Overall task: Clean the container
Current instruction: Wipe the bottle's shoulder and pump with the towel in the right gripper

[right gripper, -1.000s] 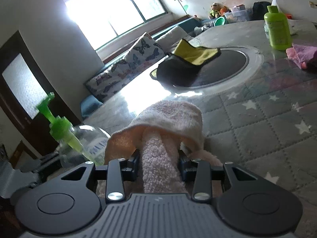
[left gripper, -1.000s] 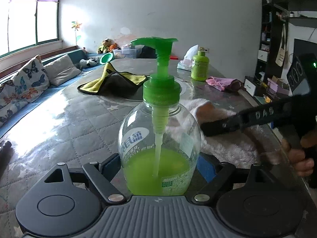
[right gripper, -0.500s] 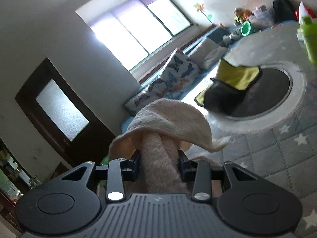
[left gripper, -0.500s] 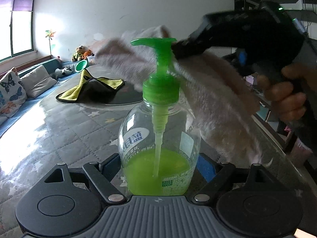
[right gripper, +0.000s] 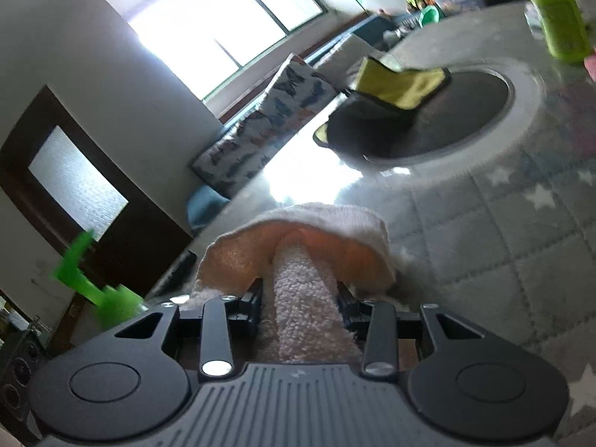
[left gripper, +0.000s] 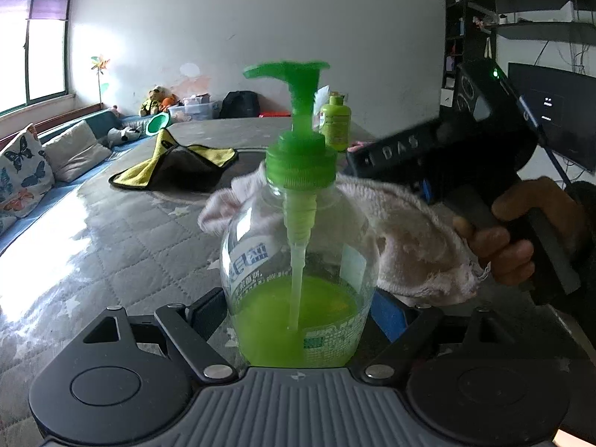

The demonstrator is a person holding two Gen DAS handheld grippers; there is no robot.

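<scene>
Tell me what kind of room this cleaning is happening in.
Probably a home living room: a cushioned bench under the window, stuffed toys by the wall, and a padded table.

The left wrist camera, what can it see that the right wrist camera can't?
Only the left wrist view shows the green soap inside the clear pump bottle, the left gripper squeezing it, the person's hand and the black shelves.

Only the right wrist view shows the dark door and the right gripper pinching the towel.

Both show the pink towel, the green pump top, the yellow cloth, the small green bottle and the butterfly cushions.
</scene>
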